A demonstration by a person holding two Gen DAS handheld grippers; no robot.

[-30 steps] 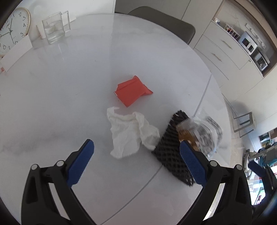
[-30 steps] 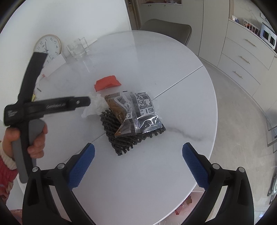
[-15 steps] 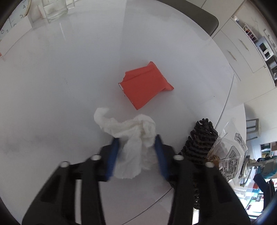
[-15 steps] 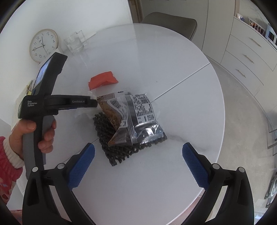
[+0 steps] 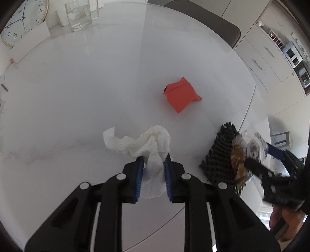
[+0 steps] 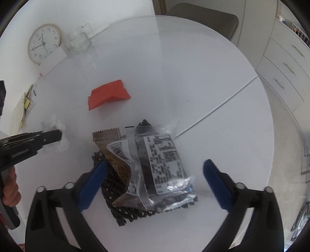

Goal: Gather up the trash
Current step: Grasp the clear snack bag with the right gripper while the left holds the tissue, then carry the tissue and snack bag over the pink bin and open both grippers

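Note:
My left gripper is shut on a crumpled white tissue that rests on the round white table. A folded red paper lies beyond it. My right gripper is open, its fingers on either side of a clear snack wrapper lying on a black foam net. The red paper also shows in the right wrist view, as do the tissue and the left gripper.
A wall clock and a glass container stand at the table's far edge. A grey chair is behind the table. White drawers line the right wall. The table's seam runs diagonally.
My left gripper has closed on the tissue. My right gripper has come down and forward, so its fingers now flank the wrapper and foam net.

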